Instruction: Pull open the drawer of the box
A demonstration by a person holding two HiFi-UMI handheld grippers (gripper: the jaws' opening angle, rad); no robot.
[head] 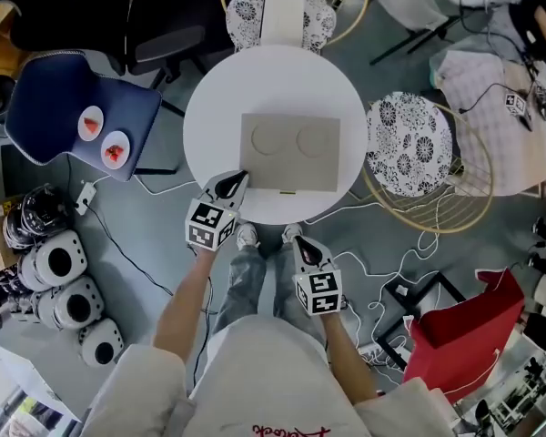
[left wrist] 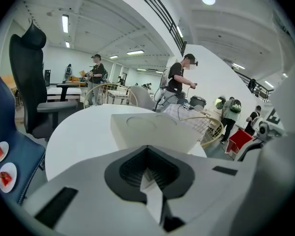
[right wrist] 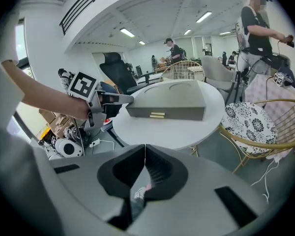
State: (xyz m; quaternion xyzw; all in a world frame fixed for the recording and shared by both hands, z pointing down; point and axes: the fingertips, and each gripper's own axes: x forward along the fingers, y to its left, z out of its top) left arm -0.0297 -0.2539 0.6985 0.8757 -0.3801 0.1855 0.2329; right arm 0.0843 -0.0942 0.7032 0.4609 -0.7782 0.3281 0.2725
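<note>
Both clenched empty, the left claw sits at the box's near-left corner, the right claw well short of its front.

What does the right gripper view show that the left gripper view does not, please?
Only the right gripper view shows the drawer front with its gold handle, and the left gripper by a corner of the box. Only the left gripper view shows the blue chair and two circles on the box's top. Both show the box on the white table.
</note>
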